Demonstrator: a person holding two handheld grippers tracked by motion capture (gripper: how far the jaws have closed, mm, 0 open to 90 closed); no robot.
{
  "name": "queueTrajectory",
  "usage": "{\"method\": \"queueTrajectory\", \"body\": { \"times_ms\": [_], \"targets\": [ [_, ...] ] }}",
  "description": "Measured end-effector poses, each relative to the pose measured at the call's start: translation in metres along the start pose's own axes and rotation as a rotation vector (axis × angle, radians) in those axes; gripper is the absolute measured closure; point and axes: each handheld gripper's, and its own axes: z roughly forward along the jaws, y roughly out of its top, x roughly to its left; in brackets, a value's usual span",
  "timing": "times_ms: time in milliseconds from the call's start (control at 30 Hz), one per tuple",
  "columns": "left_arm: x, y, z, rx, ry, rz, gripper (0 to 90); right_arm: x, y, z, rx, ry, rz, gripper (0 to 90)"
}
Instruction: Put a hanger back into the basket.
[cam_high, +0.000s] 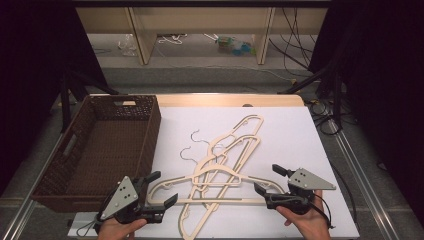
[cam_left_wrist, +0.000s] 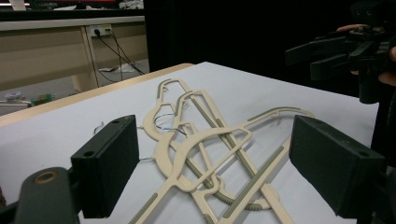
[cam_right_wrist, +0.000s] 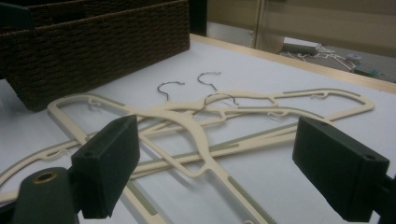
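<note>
1. Looking from the high view: left gripper (cam_high: 161, 188) and right gripper (cam_high: 268, 179) flank the cream hangers (cam_high: 220, 165) piled on the white table (cam_high: 300, 135), beside the wicker basket (cam_high: 107, 145).
2. Left gripper view: jaws wide, empty, hangers lying ahead.
3. Right gripper view: jaws wide, empty, hangers beyond.

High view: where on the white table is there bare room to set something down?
The far right corner of the white table, beyond the hangers, is bare, as is the near strip between the left gripper and right gripper. The wicker basket takes the left; the middle is crowded with overlapping hangers.
</note>
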Motion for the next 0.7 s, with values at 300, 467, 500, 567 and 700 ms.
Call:
{"method": "queueTrajectory", "body": {
  "times_ms": [300, 467, 500, 567, 700],
  "targets": [
    [-0.001, 0.000, 0.001, 0.002, -0.001, -0.005, 16.0, 0.000, -0.001, 0.005, 0.051, 0.018, -0.014, 15.9],
    [-0.001, 0.000, 0.001, 0.004, -0.001, -0.003, 16.0, -0.005, 0.002, 0.008, 0.080, 0.038, -0.021, 15.9],
    [-0.001, 0.000, 0.001, 0.005, -0.001, -0.003, 16.1, -0.007, 0.003, 0.010, 0.076, 0.036, -0.026, 15.9],
    [-0.001, 0.000, 0.001, 0.003, 0.000, -0.004, 16.0, -0.009, 0.005, 0.012, 0.105, 0.040, -0.026, 15.9],
    [-0.001, 0.000, 0.002, 0.001, -0.004, -0.010, 16.1, -0.015, 0.009, 0.020, 0.149, 0.058, -0.049, 16.0]
  ]
}}
